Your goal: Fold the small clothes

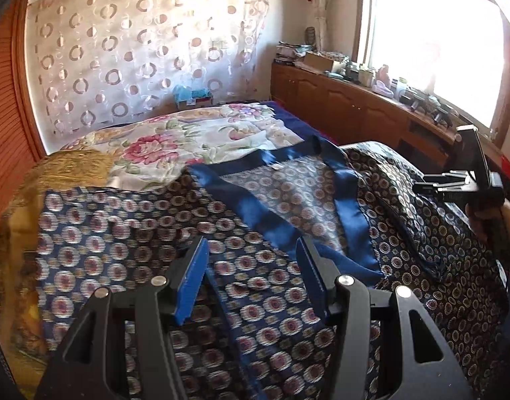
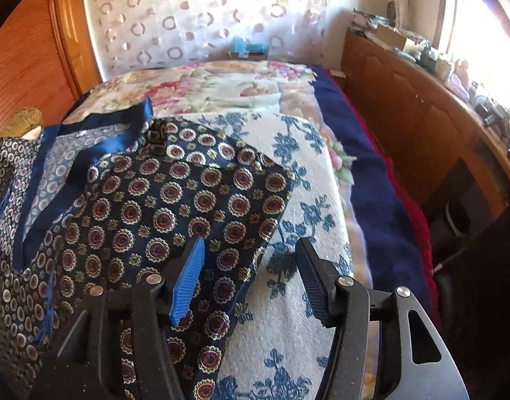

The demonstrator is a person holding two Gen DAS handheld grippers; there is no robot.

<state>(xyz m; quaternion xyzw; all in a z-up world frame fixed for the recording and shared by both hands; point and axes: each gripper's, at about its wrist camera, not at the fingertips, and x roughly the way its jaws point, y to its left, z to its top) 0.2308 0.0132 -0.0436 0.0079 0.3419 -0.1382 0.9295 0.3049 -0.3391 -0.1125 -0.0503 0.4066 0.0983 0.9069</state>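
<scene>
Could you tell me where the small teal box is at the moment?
The teal box sits at the bed's far end, against the circle-patterned curtain, left of the wooden cabinets.

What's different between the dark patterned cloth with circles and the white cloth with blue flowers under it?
The dark patterned cloth is navy with red-and-gold round medallions and a shiny blue border; the white cloth carries scattered blue flower sprigs. The patterned one lies on top, rumpled and partly folded over; the white one lies smooth beneath it. The patterned one looks glossy, the white one matte. Both rest on the bed.
</scene>
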